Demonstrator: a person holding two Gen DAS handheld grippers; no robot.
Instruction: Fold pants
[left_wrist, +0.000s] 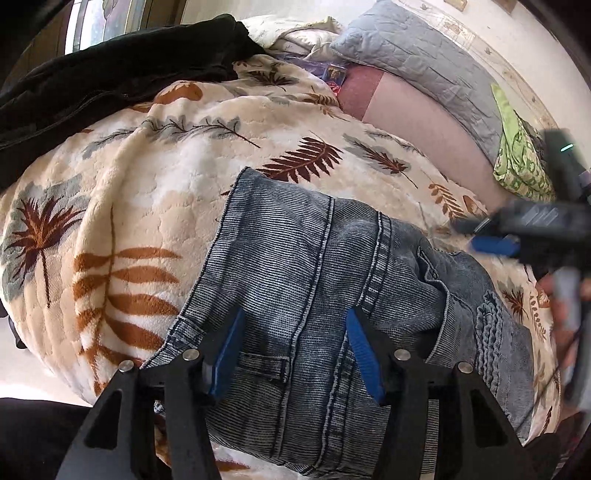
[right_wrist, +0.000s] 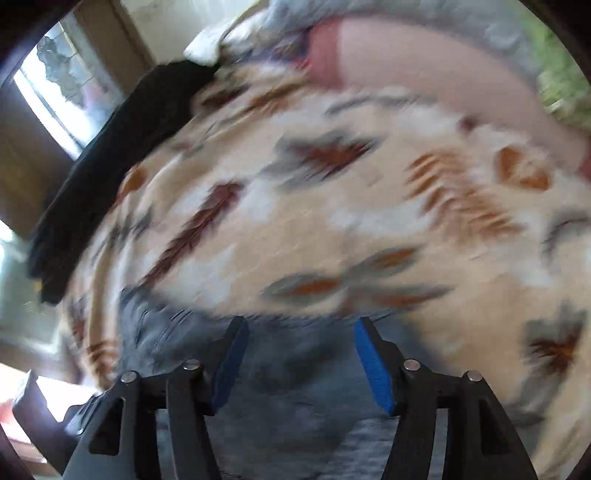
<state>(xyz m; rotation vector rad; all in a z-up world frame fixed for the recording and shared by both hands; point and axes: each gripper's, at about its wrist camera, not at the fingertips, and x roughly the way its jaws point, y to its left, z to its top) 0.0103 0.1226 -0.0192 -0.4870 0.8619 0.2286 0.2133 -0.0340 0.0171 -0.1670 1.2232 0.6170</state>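
Note:
Blue denim pants (left_wrist: 314, 280) lie folded in a thick stack on a cream blanket with leaf print (left_wrist: 129, 177). My left gripper (left_wrist: 295, 321) is open and empty, its blue pads spread just above the pants' near part with the belt loop. My right gripper (left_wrist: 491, 245) shows in the left wrist view at the right edge, beside the pants' right side. The right wrist view is motion-blurred: the right gripper (right_wrist: 299, 328) is open and empty over the pants (right_wrist: 295, 376), near their far edge.
A black garment (left_wrist: 110, 74) lies at the bed's far left. A grey quilted pillow (left_wrist: 424, 62), a pink sheet (left_wrist: 417, 114) and a green printed cloth (left_wrist: 517, 155) lie at the far right. A window (right_wrist: 59, 85) is on the left.

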